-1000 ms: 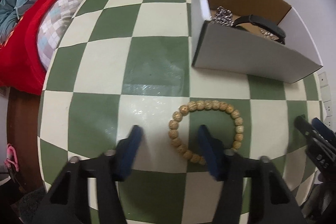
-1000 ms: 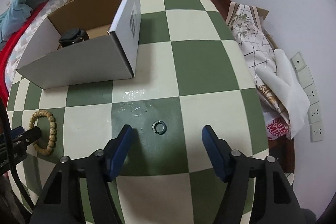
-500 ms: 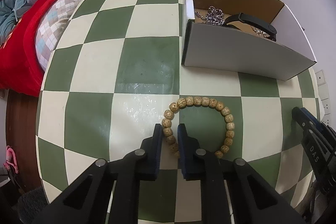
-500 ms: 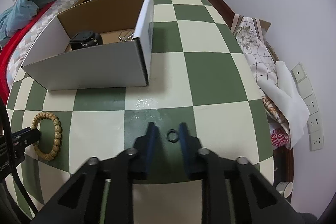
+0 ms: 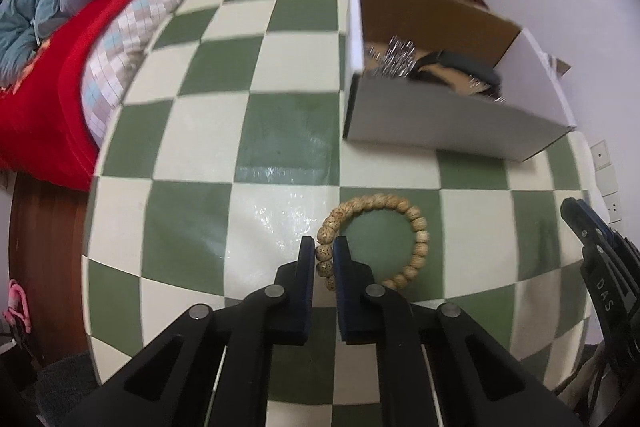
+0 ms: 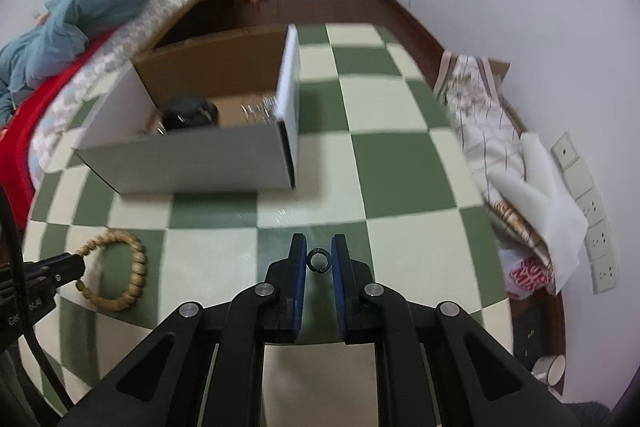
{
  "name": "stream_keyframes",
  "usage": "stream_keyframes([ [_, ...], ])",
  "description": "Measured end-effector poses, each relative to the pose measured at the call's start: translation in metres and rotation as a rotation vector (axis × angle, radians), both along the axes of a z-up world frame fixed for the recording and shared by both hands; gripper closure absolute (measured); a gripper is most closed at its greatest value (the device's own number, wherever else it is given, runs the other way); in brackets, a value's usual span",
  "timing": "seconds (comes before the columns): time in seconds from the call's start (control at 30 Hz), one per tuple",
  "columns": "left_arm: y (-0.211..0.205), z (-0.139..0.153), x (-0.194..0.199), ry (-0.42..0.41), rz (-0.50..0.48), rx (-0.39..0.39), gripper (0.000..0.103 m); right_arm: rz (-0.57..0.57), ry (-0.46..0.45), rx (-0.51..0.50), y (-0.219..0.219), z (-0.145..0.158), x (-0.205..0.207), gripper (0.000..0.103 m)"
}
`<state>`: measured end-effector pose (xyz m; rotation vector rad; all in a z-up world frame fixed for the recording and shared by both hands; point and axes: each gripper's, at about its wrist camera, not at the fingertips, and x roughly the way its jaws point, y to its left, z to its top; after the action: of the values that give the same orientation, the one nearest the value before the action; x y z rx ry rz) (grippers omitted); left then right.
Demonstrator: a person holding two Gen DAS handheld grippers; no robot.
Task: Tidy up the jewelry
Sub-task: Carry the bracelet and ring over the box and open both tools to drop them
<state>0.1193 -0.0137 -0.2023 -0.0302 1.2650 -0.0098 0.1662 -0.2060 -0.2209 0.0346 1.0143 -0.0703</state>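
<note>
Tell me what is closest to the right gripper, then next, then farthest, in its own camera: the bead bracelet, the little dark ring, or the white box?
1. Little dark ring: pinched between the right gripper's pads.
2. Bead bracelet: on the table, off to the left, its near side in the left gripper.
3. White box: farther back, on the left.
</note>
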Motion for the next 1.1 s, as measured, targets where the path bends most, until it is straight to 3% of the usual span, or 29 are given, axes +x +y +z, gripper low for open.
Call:
stream_keyframes([
  [0.33, -0.004, 0.085, -0.009, -0.151, -0.028, -0.069, 0.096, 0.060, -0.155, 0.027, 0.021, 0.074, -0.015, 0.090],
  [0.6, -0.009, 0.140, 0.019, -0.250, -0.060, -0.139, 0.096, 0.090, -0.237, 0.037, 0.030, 0.124, 0.000, 0.090],
  [0.83, -0.019, 0.135, 0.065, -0.231, -0.104, -0.126, 0.097, 0.096, -0.230, 0.035, 0.028, 0.133, 0.038, 0.090],
  [1.1, -0.028, 0.101, 0.112, -0.143, -0.115, -0.127, 0.096, 0.086, -0.126, 0.093, 0.017, 0.104, 0.100, 0.090],
])
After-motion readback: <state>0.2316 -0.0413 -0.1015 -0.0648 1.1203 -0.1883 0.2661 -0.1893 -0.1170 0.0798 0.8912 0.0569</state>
